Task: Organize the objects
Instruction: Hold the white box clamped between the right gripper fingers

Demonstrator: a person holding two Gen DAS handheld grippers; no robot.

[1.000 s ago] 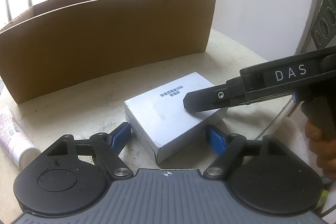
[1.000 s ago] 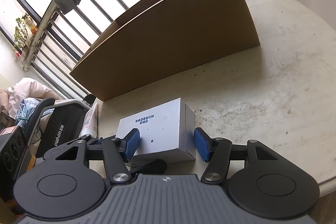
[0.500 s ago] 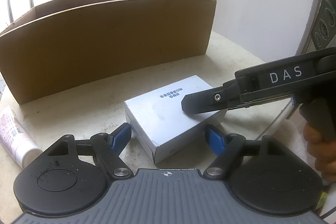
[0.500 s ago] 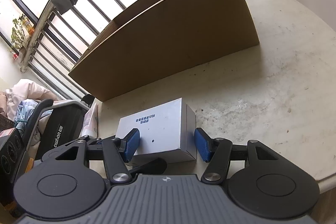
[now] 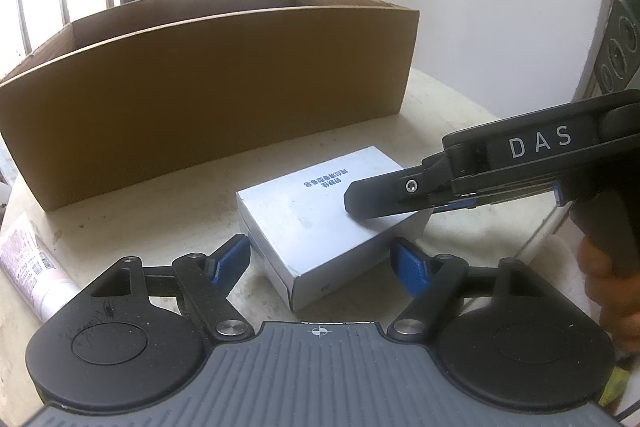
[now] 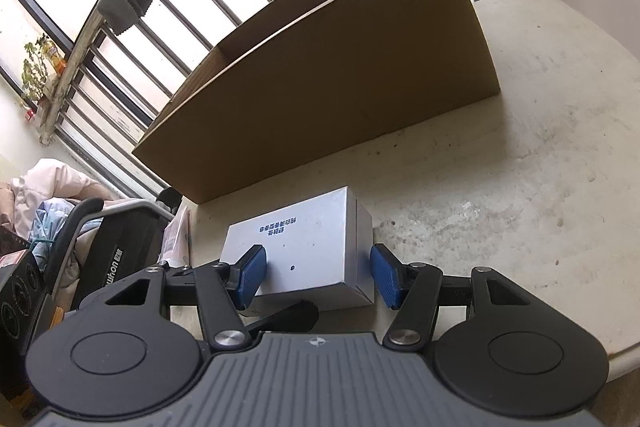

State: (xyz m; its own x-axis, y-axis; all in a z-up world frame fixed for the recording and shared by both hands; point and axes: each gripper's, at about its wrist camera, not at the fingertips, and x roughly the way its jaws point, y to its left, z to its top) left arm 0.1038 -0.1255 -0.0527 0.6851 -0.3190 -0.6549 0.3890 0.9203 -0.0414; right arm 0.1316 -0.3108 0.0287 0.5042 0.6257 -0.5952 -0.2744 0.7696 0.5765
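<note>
A small silver-white carton [image 5: 320, 223] with blue print lies flat on the pale table. One corner of it points into my left gripper [image 5: 320, 265], which is open, its blue pads clear of the carton on both sides. My right gripper reaches in from the right, and one black finger [image 5: 380, 195] lies over the carton's top. In the right wrist view the carton [image 6: 308, 247] sits between the pads of the right gripper [image 6: 318, 275]. That gripper is open: the left pad overlaps the top face and the right pad stands just off the side.
A long open cardboard box [image 5: 220, 87] stands behind the carton, also in the right wrist view [image 6: 340, 67]. A white tube [image 5: 28, 267] lies at the table's left. A hand [image 5: 608, 287] holds the right gripper. The table edge [image 6: 624, 359] runs close on the right; black gear [image 6: 116, 251] stands left.
</note>
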